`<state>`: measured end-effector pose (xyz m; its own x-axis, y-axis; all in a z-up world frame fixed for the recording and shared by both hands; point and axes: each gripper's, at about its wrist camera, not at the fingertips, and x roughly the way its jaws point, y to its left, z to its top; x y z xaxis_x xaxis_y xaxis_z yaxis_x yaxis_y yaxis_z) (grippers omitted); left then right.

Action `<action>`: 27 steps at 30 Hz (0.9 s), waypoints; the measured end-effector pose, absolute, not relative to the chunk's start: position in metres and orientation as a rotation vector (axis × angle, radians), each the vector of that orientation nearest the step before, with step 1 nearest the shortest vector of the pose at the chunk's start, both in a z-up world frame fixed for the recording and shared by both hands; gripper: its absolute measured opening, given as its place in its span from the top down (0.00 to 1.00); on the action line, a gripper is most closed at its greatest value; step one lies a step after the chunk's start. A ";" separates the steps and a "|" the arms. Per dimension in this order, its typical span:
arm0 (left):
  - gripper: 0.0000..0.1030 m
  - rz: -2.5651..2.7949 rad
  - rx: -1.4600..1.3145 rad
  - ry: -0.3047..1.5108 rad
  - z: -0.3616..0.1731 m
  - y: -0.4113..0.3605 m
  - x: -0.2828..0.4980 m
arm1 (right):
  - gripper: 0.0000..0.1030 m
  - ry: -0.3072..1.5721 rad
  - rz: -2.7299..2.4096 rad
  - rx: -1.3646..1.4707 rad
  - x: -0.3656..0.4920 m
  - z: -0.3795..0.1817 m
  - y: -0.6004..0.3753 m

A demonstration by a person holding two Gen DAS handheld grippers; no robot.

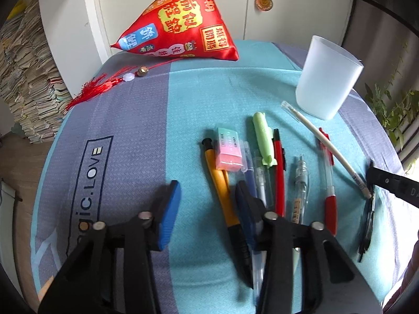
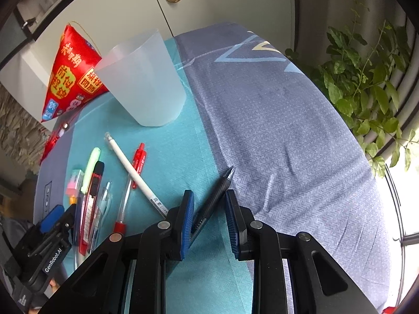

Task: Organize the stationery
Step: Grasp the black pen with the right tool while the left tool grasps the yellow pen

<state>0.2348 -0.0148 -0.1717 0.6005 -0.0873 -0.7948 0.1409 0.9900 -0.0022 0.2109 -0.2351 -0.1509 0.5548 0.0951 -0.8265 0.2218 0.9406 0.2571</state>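
I get soft, even daylight with blown-out glare from the window at right, faint shadows, heavy fisheye bending and dark vignetted corners, slight softness throughout.

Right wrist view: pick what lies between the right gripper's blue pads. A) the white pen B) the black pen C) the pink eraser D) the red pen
B: the black pen runs between the right gripper pads, while the white pen, the red pen and the pink eraser lie off to their left.
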 end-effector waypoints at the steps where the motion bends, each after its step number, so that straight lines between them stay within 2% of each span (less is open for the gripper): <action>1: 0.75 -0.144 0.060 0.918 -0.171 -0.015 0.233 | 0.87 0.989 -0.051 0.352 0.211 -0.152 -0.233; 4: 0.83 -0.173 0.043 0.923 -0.171 -0.008 0.229 | 0.89 0.982 0.030 0.343 0.207 -0.152 -0.224; 13: 0.84 -0.177 -0.038 0.981 -0.169 0.032 0.207 | 0.89 0.924 0.140 0.329 0.174 -0.132 -0.213; 21: 0.85 -0.184 -0.040 0.976 -0.163 0.033 0.193 | 0.89 0.877 0.144 0.333 0.153 -0.118 -0.213; 26: 0.81 -0.173 -0.032 0.985 -0.163 0.031 0.191 | 0.89 0.852 0.137 0.322 0.145 -0.109 -0.213; 27: 0.75 -0.162 -0.040 0.991 -0.164 0.033 0.192 | 0.89 0.851 0.135 0.322 0.144 -0.109 -0.213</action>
